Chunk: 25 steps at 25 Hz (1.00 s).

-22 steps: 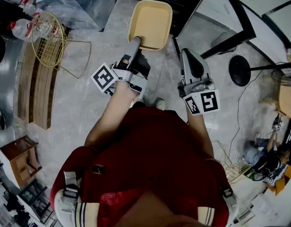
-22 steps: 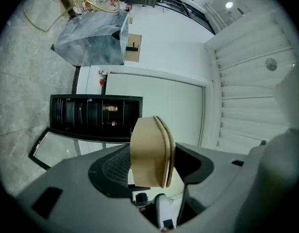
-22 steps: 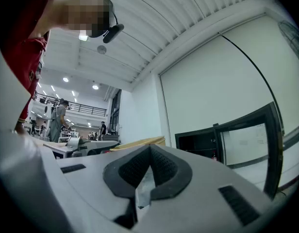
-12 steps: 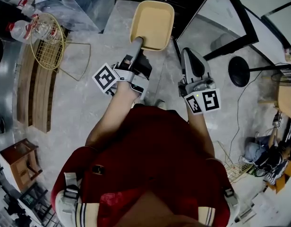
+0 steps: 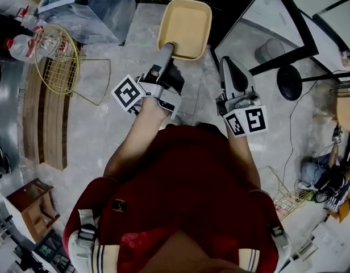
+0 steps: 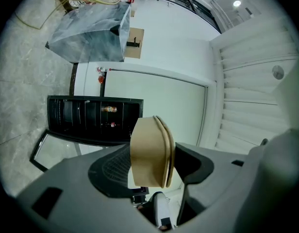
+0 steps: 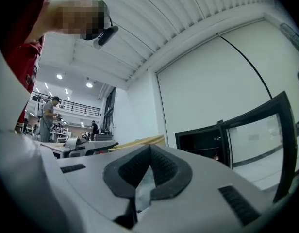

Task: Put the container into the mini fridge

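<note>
Edges a hair closer to the open mini fridge (image 6: 93,123) than a second ago. Pinches the tan container (image 5: 184,21) by its rim in the left hand-held gripper (image 5: 166,51), up in the air just short of the black opening. Holds the right hand-held gripper (image 5: 230,66) pressed together, empty, just beside.

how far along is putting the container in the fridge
Done: the mini fridge has its door open, and the left claw is shut on the rim of the tan container. In hand: container held out in front of the fridge, outside it. Left: set it inside and release. The right claw is shut, empty.
</note>
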### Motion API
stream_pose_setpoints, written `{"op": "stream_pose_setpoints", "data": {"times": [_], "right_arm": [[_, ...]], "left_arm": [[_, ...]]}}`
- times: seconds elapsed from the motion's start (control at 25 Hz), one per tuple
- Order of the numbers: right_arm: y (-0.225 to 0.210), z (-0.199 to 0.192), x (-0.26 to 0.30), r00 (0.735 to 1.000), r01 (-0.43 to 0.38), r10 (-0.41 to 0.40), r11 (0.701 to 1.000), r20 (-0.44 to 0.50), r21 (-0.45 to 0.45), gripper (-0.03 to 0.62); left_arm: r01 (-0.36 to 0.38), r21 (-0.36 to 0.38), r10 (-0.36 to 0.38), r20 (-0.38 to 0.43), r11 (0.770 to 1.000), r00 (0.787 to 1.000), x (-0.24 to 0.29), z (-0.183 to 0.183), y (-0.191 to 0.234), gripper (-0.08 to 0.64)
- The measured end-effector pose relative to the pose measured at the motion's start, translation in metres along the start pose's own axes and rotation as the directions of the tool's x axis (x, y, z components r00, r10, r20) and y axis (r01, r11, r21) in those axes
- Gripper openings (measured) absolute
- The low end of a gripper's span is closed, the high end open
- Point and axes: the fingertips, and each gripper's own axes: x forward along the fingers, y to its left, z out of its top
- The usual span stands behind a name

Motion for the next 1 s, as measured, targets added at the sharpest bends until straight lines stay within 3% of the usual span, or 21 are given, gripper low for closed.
{"op": "stream_pose_setpoints", "data": {"times": [0.32, 1.0], "right_arm": [[0.014, -0.018, 0.03, 0.998, 0.024, -0.025, 1.0, -0.059, -0.011, -0.003], [-0.054, -0.027, 0.094, 0.999, 0.035, -0.034, 0.999, -0.018, 0.024, -0.002]], "left_arm": [[-0.014, -0.039, 0.014, -0.011, 0.999, 1.0, 0.005, 0.041, 0.014, 0.268], [-0.036, 0.012, 0.036, -0.023, 0.999, 0.999, 0.085, 0.071, 0.032, 0.268]]}}
